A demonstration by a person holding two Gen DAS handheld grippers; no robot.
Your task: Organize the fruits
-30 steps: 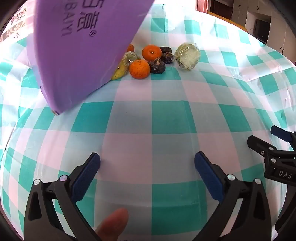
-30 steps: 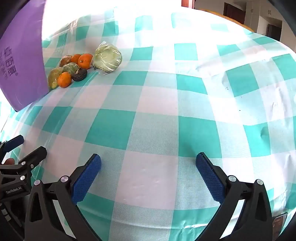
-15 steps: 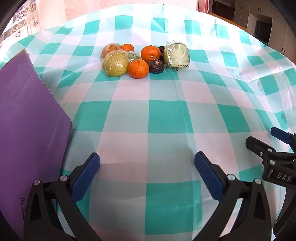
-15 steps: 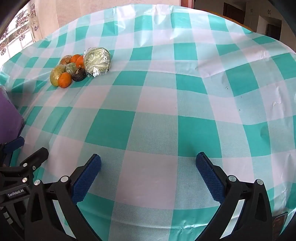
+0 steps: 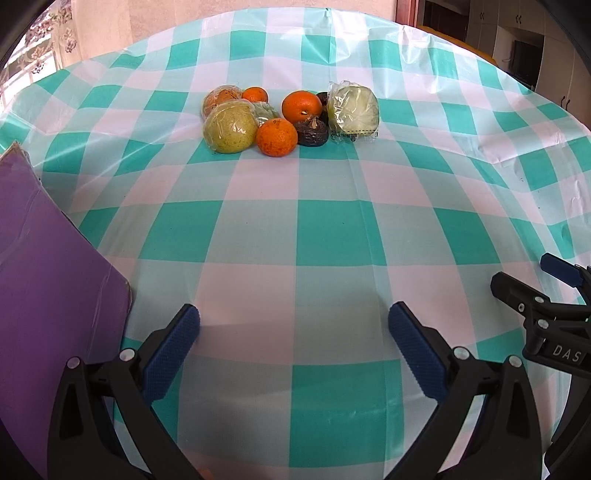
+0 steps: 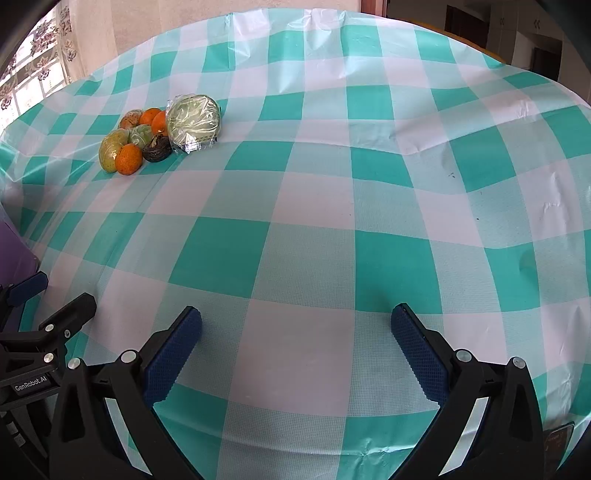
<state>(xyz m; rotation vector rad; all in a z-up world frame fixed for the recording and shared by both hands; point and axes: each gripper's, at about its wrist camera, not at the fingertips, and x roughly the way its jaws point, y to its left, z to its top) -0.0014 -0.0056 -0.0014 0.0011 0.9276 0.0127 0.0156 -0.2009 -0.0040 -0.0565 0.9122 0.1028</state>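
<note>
A flat purple cardboard box (image 5: 55, 295) lies at the left edge of the tabletop, beside the left hand-held gripper (image 5: 293, 328); only its closed upper face shows, so what it holds cannot be told. No fruit rests on it.

The fruits sit in one tight cluster at the far side of the tabletop, well apart from both tools. A large yellow-green pear wrapped in clear film (image 5: 229, 128) lies at the near left of the heap, touching a speckled orange tangerine (image 5: 277, 137). Just right of that is a dark brown wrinkled fruit (image 5: 313, 133), and at the right end a pale green round fruit in a clear plastic bag (image 5: 354, 107). A second orange tangerine (image 5: 301, 106) sits behind them.

The left hand-held gripper hovers low with its blue-padded fingers spread wide and nothing between them. The right hand-held gripper (image 6: 295, 332) is likewise wide apart and empty.

The tabletop is covered by a teal-and-white checked plastic cloth (image 6: 314, 221), creased in places. Beyond it stand a pale wall (image 5: 184, 18) and a patterned lace curtain (image 6: 33, 66) at a bright window.
</note>
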